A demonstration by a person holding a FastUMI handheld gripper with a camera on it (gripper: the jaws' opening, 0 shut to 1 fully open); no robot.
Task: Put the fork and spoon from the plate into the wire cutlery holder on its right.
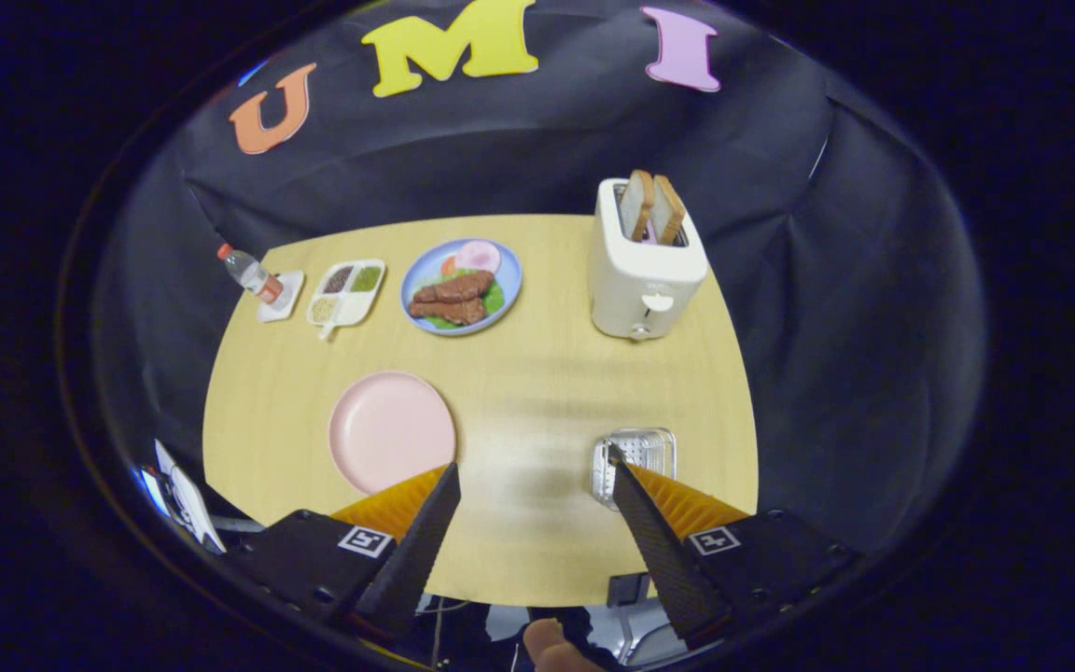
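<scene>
Two tongs [531, 467] fingers spread wide — pink plate [391, 430] left, wire holder [635, 462] right.

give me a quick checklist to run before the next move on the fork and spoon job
1. Fingers open: ok, the gripper is spread wide with nothing between its fingers.
2. Pink plate located: ok, just ahead of the left finger.
3. Fork and spoon on the plate: not ok, the plate looks bare.
4. Wire cutlery holder located: ok, right of the plate, at the right finger's tip.
5. Cutlery already in the holder: cannot tell, the finger hides part of it.
6. Toaster out of the way: ok, well beyond the holder.
</scene>
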